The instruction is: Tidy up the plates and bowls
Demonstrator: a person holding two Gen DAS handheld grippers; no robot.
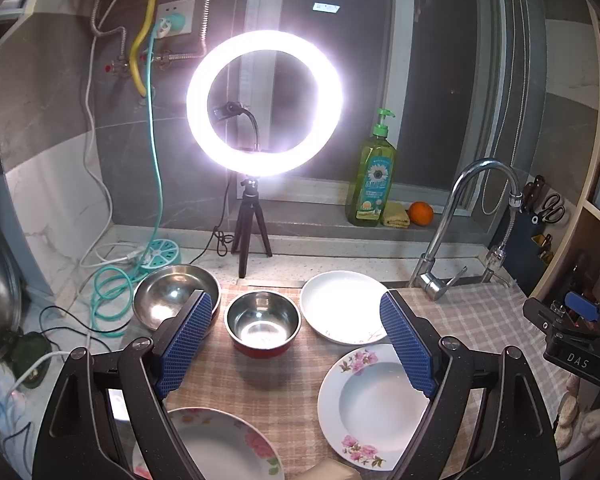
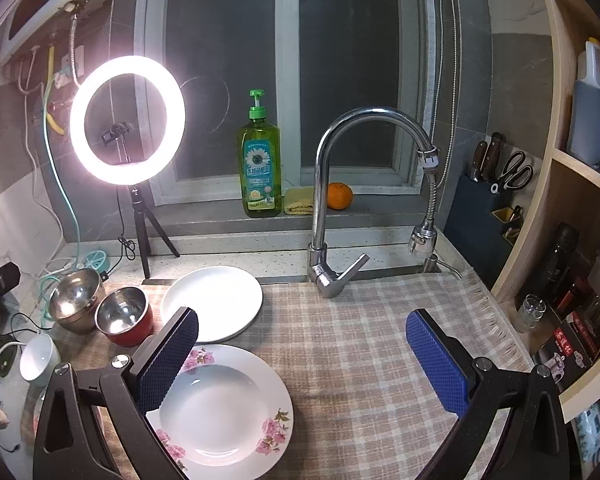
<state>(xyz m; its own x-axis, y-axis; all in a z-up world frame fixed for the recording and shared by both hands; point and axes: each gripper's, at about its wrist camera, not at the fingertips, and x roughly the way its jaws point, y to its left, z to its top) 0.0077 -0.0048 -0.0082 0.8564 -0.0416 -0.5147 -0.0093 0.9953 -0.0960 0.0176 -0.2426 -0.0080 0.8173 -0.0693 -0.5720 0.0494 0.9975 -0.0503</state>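
On the checked cloth (image 2: 360, 340) lie a plain white plate (image 1: 342, 306) (image 2: 212, 302), a flowered deep plate (image 1: 374, 406) (image 2: 224, 408), and a second flowered plate (image 1: 220, 446) at the near left. A steel bowl with a red outside (image 1: 262, 322) (image 2: 124, 316) stands beside a larger steel bowl (image 1: 176, 294) (image 2: 76, 298). A white bowl (image 2: 40, 358) sits at the left. My left gripper (image 1: 296, 318) is open and empty above the red bowl. My right gripper (image 2: 302, 332) is open and empty above the cloth, right of the flowered plate. The right gripper's body (image 1: 576, 336) shows in the left wrist view.
A lit ring light on a tripod (image 1: 264, 104) (image 2: 128, 120) stands behind the bowls. A tap (image 1: 460, 220) (image 2: 340, 200), a green soap bottle (image 1: 374, 172) (image 2: 260, 160) and an orange (image 1: 420, 213) (image 2: 339, 196) are at the back. Cables (image 1: 112, 280) lie left. Shelves (image 2: 580, 240) stand right.
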